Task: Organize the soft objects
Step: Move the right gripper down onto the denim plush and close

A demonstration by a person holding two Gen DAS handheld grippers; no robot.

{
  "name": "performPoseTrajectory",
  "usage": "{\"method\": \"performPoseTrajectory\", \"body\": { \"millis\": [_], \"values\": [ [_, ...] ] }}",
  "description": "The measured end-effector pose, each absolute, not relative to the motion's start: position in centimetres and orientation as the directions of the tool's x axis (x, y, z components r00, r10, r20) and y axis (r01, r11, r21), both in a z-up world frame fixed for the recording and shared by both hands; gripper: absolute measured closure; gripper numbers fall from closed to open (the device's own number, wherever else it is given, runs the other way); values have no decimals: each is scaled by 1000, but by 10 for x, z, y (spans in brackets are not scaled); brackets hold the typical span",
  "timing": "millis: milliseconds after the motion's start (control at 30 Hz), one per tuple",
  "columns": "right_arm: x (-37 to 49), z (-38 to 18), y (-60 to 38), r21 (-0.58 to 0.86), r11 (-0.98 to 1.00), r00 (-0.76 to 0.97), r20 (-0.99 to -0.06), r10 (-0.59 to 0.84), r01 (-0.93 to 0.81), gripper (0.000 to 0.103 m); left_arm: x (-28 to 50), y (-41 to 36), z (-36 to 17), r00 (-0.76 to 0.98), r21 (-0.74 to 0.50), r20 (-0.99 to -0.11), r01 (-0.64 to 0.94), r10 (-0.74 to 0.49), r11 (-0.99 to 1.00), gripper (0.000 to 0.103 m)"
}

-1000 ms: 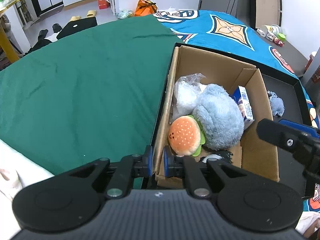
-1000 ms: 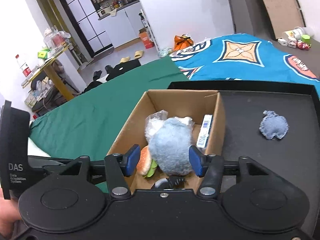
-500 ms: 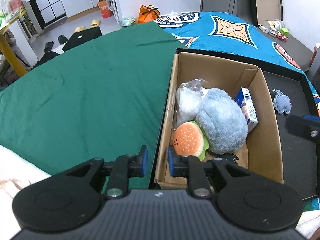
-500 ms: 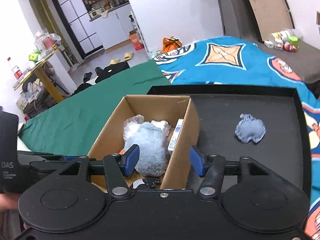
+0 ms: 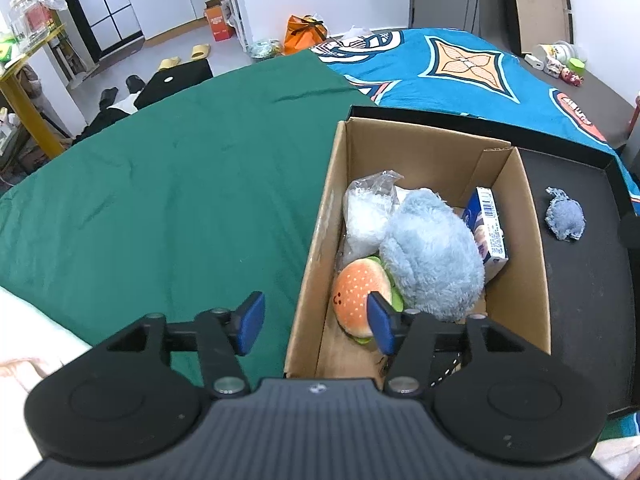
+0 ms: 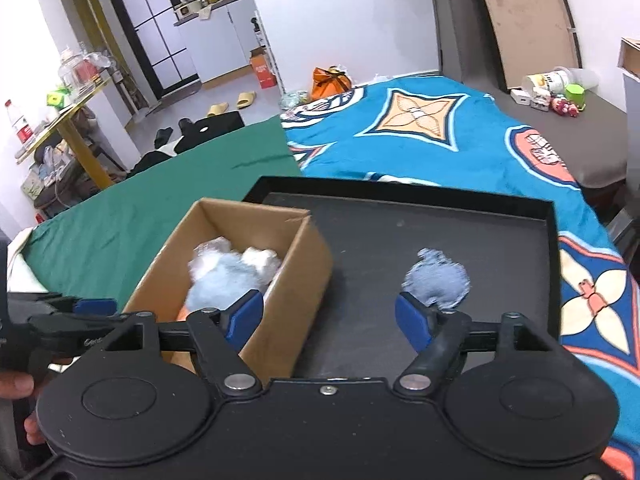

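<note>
Bedroom, green and blue bedspread under a black tray (image 6: pixel 472 204). Cardboard box (image 5: pixel 520 240) on the tray holds the plush toys; one small blue plush (image 6: pixel 438 280) lies loose. Right gripper (image 6: pixel 330 320) faces it, fingers opening, empty. Left gripper (image 5: pixel 316 324) fingers opening astride the box wall, likely letting go.

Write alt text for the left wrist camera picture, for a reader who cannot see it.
A cardboard box standing in a black tray holds a fluffy blue plush, a burger plush, a clear plastic bag and a small carton. The left gripper is opening over the box's near left wall, holding nothing. A small blue-grey plush lies on the tray beside the box.
</note>
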State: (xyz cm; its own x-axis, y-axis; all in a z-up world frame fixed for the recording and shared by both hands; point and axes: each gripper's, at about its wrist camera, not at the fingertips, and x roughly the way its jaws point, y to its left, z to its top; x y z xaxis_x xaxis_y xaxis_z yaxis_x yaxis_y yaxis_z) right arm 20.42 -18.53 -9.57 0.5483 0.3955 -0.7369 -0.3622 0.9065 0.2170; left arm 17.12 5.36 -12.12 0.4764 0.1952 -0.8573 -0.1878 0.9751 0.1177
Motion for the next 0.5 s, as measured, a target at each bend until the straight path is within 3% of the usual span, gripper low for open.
{"method": "performPoseTrajectory", "body": {
  "millis": [367,500],
  "values": [
    [254,-102,-216,146,916,561,-751,348,-373,28,185,39,-121,473,151,-849,-208,234,966,46],
    [267,-129,-231,186,923,556,-752,354,-337,33,189,33,-124,462,190,-849,-188,257,964,46]
  ]
}}
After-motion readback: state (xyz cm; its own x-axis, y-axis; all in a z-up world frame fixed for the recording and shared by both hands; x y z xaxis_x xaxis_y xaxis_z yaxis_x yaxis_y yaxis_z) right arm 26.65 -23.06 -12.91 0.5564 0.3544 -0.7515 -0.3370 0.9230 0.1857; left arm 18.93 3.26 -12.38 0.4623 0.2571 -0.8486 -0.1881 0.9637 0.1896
